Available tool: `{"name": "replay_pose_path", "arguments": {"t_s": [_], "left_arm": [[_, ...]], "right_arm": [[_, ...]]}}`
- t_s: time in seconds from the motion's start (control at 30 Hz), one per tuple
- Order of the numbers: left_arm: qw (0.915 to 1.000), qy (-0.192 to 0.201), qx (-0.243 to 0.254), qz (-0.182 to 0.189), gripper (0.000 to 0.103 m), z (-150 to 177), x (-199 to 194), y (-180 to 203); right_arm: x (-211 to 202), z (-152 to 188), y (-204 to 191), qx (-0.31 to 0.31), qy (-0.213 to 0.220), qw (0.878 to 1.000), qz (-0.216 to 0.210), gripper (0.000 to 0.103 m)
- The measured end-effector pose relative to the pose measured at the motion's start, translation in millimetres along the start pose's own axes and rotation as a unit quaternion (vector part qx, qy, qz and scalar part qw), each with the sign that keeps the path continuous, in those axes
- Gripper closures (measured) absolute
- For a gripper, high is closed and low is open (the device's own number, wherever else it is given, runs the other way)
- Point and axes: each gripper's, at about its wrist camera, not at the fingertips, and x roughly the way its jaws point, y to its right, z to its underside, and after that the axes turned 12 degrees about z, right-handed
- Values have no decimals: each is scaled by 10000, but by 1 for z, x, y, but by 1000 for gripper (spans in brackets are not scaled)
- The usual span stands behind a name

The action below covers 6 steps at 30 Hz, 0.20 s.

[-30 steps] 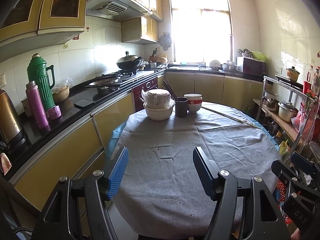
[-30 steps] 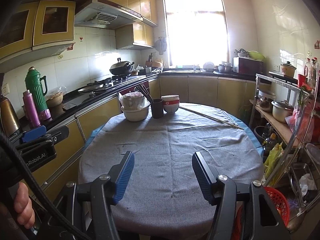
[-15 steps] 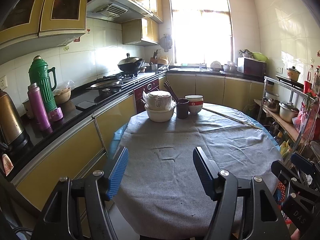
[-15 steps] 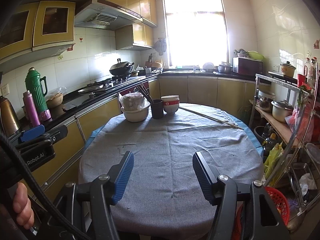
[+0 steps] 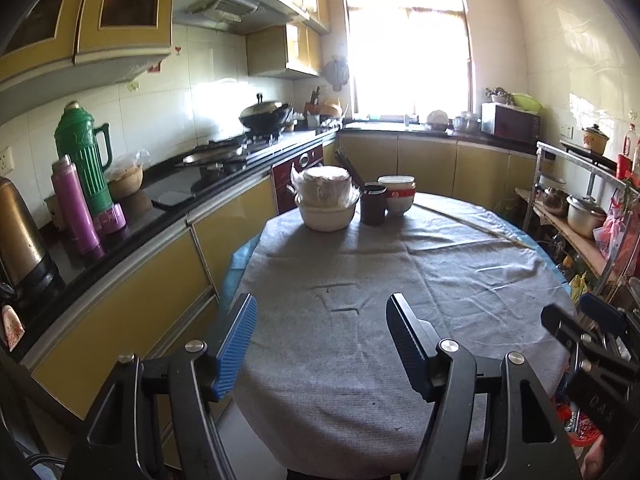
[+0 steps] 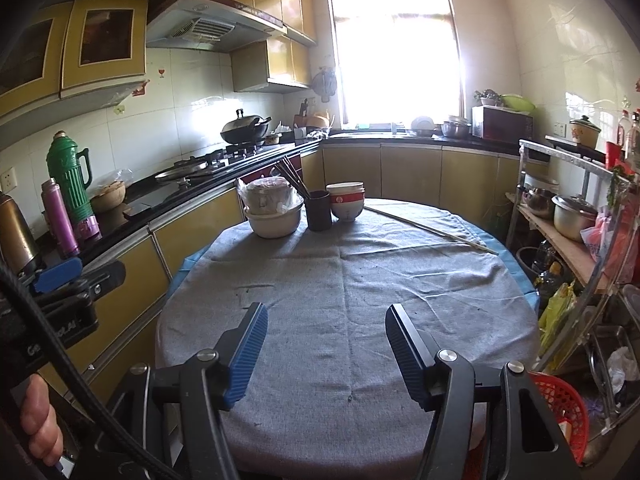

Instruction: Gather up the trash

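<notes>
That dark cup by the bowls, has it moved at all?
No. The dark cup sits between the big bowl and the red-banded bowl, as before.

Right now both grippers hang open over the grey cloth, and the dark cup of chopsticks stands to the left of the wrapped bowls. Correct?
Not quite. The dark cup stands to the right of the wrapped bowls, between them and the red-banded bowl, as the right wrist view shows. Both the left gripper and right gripper are open over the grey cloth.

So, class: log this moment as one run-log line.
left claw: open, empty | right claw: open, empty | table: no trash grasped
</notes>
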Motion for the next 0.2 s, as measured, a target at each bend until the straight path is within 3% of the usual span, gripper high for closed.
{"name": "replay_pose_path", "arguments": {"t_s": [0.1,0.17,0.2], "left_arm": [[9997,-161,-172,16,34,3,27,-13],[9989,-394,-271,-39,19,7,54,-20],[9981,-519,-344,-32,18,9,68,-23]], "right_arm": [[27,-3,1,22,-68,10000,-26,36],[55,-2,4,8,-121,9999,-3,35],[70,-1,5,9,-181,9998,22,35]]}}
